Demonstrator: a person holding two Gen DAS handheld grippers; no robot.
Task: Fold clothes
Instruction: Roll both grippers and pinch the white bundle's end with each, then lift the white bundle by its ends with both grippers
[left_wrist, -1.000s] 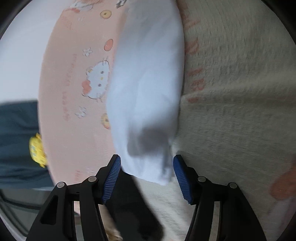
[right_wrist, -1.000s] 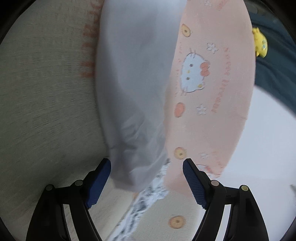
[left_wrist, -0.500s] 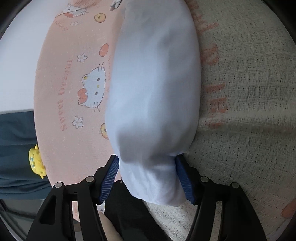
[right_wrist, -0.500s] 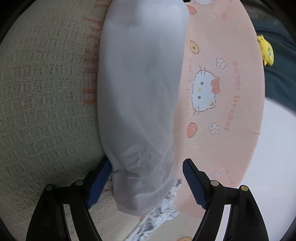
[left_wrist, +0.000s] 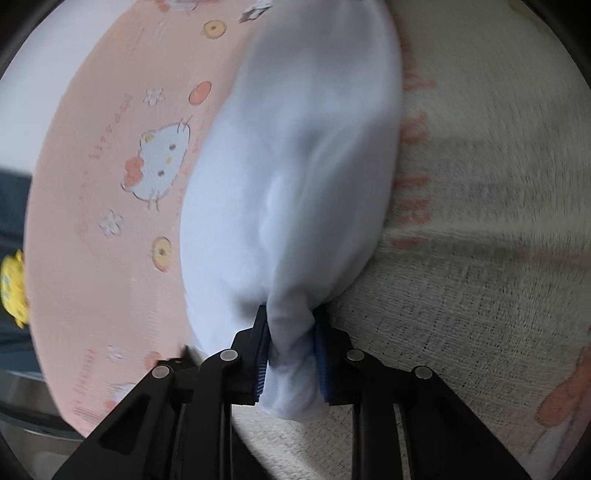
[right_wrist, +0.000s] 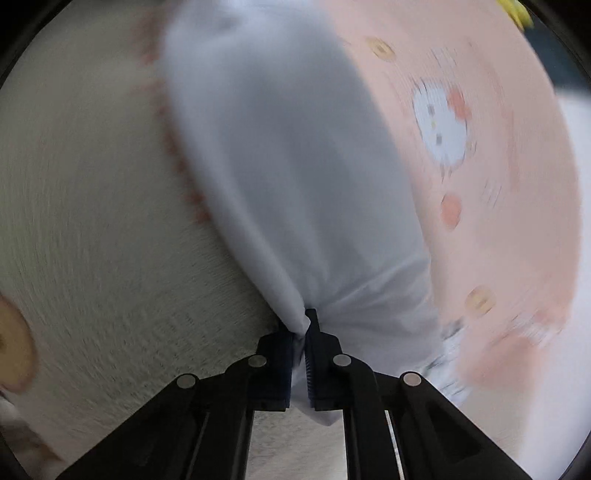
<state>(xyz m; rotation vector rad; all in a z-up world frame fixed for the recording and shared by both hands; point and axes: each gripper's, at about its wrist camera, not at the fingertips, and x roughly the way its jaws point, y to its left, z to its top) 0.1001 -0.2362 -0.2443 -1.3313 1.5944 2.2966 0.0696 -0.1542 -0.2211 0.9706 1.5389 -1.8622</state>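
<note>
The left gripper (left_wrist: 291, 354) points forward over the bedding, its jaws drawn close and pinching a bunched end of the white garment (left_wrist: 295, 177) between the blue pads (left_wrist: 260, 354). A tuft of the cloth pokes out below the pads, toward the camera. From the pinch the garment stretches away as a long, rounded roll.

The right gripper (right_wrist: 300, 363) is posed the same way at the garment's (right_wrist: 295, 177) other end. Its jaws are pressed almost together on a thin gathered corner, and folds fan out from that point. A little cloth hangs below the pads (right_wrist: 313, 373) here too.

The garment lies along the line where two cloths meet. In the left wrist view a pink blanket (left_wrist: 110, 229) is on its left and a cream waffle-weave blanket (left_wrist: 480, 266) on its right; in the right wrist view the cream blanket (right_wrist: 92, 206) is on the left and the pink one (right_wrist: 509, 206) on the right.

The pink blanket is printed with a white cartoon cat with a red bow (left_wrist: 160, 166), small flowers and round orange shapes. Pink lettering runs beside the cat but is too blurred to read. Orange lettering (left_wrist: 415, 173) on the cream blanket, just beside the garment's edge, is also unreadable. A small yellow figure (left_wrist: 13, 288) sits on dark blue fabric (left_wrist: 13, 199) at the far left edge of the left wrist view.
</note>
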